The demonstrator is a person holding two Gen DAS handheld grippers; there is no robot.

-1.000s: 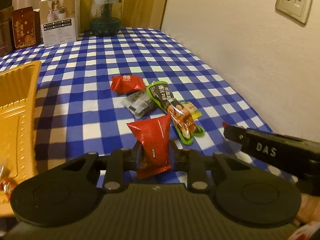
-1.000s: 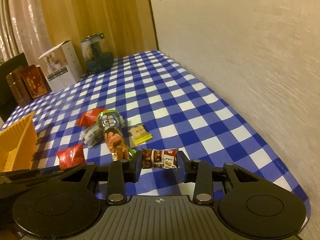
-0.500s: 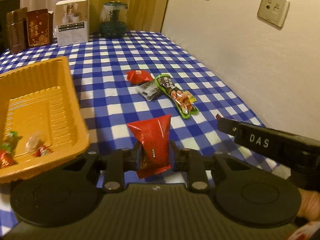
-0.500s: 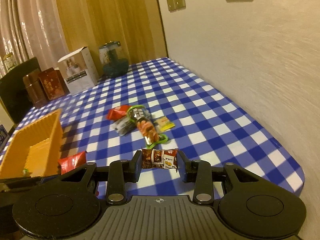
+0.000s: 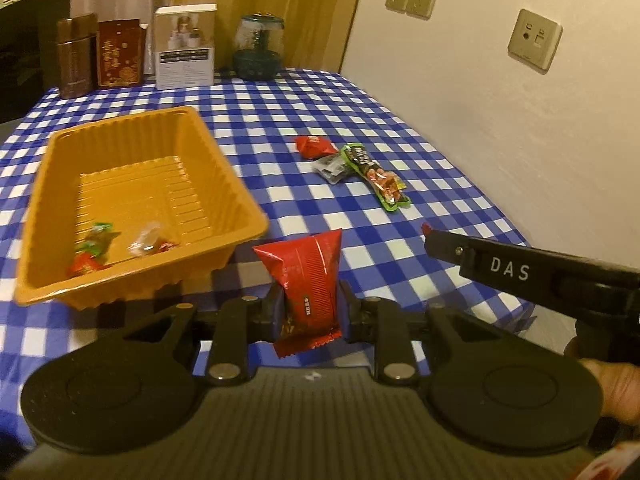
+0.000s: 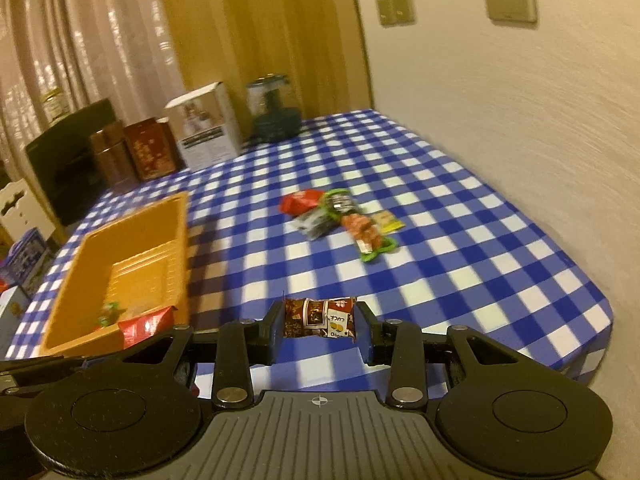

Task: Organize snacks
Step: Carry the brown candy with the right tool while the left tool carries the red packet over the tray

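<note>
My left gripper (image 5: 310,310) is shut on a red snack packet (image 5: 306,280), held upright above the table's near edge, just right of the orange tray (image 5: 240,196). The same red packet (image 6: 146,326) shows at the left in the right wrist view. My right gripper (image 6: 320,328) is shut on a brown snack packet (image 6: 320,317), held crosswise between the pads. The orange tray (image 6: 176,240) holds a few small wrapped sweets (image 5: 96,246). A cluster of loose snacks lies mid-table: a red packet (image 5: 314,146), a grey one (image 5: 332,168), a long green one (image 5: 378,182) and a yellow one (image 6: 386,220).
Blue-checked tablecloth (image 5: 280,96) runs to a white wall on the right. At the far end stand brown and red boxes (image 5: 120,54), a white carton (image 5: 184,46) and a dark glass jar (image 5: 258,50). The other gripper's black body (image 5: 532,272) reaches in from the right.
Both grippers drew back from the snack cluster and rose, each keeping its packet. The orange tray has come fully into the left wrist view, and the loose snacks look farther off.
</note>
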